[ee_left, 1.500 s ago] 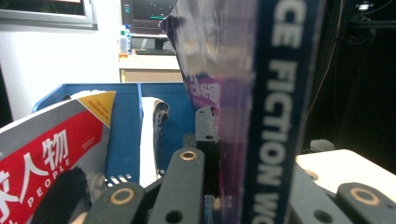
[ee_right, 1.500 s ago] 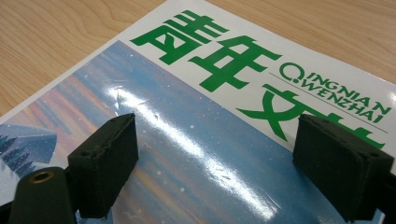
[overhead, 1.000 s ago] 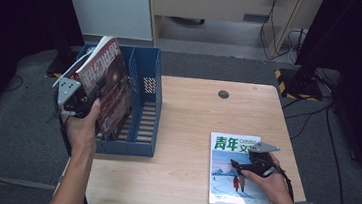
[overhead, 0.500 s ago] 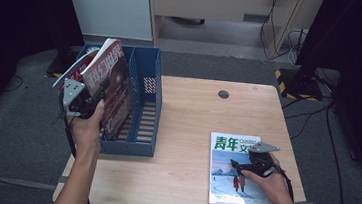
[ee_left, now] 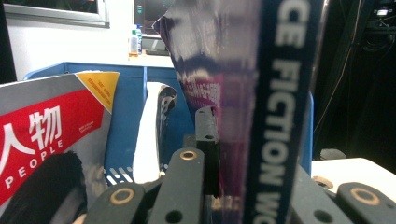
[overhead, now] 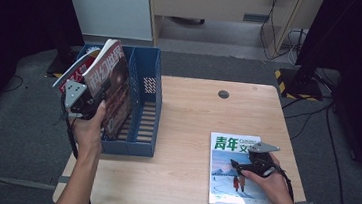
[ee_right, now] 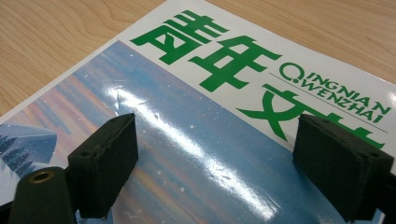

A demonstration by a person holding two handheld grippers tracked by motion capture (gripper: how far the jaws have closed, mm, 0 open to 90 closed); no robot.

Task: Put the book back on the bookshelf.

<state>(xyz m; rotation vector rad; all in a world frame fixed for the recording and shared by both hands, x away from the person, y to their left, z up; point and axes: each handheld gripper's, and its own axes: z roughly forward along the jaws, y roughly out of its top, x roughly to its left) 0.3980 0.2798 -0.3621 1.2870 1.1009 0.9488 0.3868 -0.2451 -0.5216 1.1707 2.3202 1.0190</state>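
My left gripper (overhead: 86, 104) is shut on the lower edge of a dark science-fiction magazine (overhead: 112, 88), which stands nearly upright over the left slots of the blue file rack (overhead: 148, 106). In the left gripper view its spine (ee_left: 280, 93) rises between the jaws of the left gripper (ee_left: 224, 154). A red "People" magazine (ee_left: 46, 135) stands in the rack (ee_left: 130, 93) beside it. Over a green-titled magazine (overhead: 228, 187) lying flat at the table's front right, my right gripper (overhead: 243, 164) hovers open. That cover (ee_right: 224, 70) lies just beyond the spread pads of the right gripper (ee_right: 217, 158).
The blue rack sits on the table's left edge with open slots on its right side. A round cable hole (overhead: 223, 94) marks the far middle of the wooden table (overhead: 191, 133). Cables and a dark stand are on the floor behind.
My left gripper has shifted slightly right and down with the dark magazine, closer over the rack. The right gripper has stayed still above the flat magazine.
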